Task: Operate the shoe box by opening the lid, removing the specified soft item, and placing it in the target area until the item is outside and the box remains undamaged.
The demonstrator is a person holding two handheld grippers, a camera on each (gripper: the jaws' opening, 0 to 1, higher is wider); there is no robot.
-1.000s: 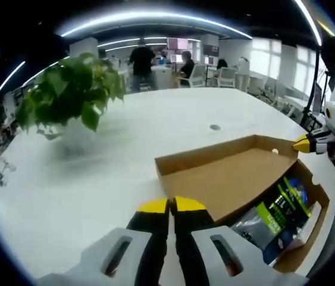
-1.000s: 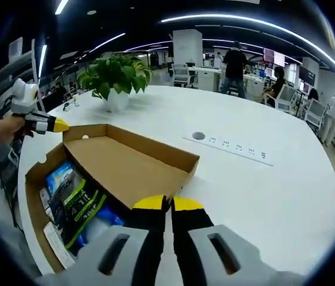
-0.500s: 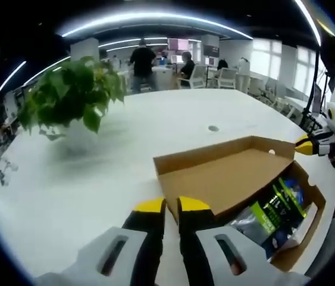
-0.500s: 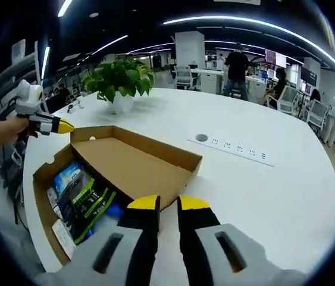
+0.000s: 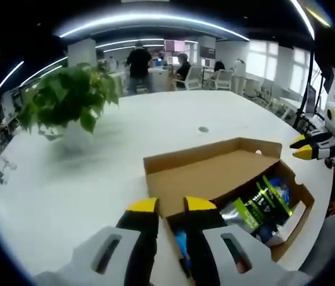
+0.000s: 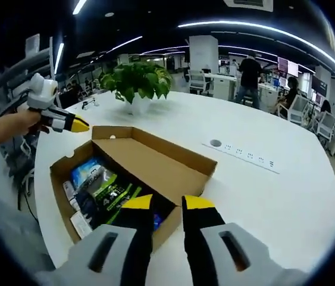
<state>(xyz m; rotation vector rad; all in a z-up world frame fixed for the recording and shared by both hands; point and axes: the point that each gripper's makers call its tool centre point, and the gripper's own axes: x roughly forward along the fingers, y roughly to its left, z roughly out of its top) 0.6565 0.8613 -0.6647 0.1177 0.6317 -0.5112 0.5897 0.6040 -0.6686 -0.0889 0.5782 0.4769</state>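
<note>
In your left gripper view, your left gripper (image 5: 171, 205) sits with its jaws spread over the near edge of the plain cardboard shoe box (image 5: 155, 164), whose lid (image 5: 215, 173) is folded back flat; the glossy packaged soft item (image 5: 256, 202) lies in the box just right of your jaws.

In your right gripper view, your right gripper (image 6: 167, 202), also spread, hangs over the box's near wall, with the item just beyond and left of it, long axis running away leftward. I judge this gripper nearer.

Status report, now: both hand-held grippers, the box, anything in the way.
Left hand-held gripper open. Right hand-held gripper open. Both hover at shoe box, holding nothing. Lid open, green-black packet inside. Nothing blocking; potted plant well behind.
</note>
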